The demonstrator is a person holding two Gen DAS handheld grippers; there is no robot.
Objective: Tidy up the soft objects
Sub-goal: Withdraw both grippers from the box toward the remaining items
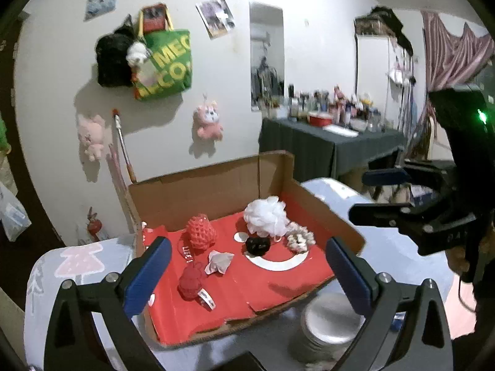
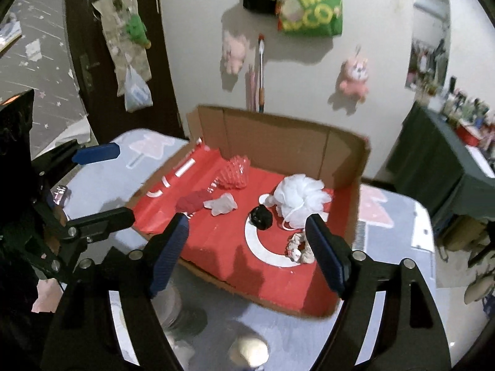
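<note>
A cardboard box with a red floor lies open on the table. In it are a white bath pouf, a red knitted cap, a red soft lump, a white crumpled cloth, a black scrunchie and a beige scrunchie. My left gripper is open and empty before the box. My right gripper is open and empty above the box's near edge.
The table has a light blue cloth with pink tree prints. A round silver tin stands at the box's near side. Plush toys and a green bag hang on the wall. A dark-clothed table with bottles stands at the right.
</note>
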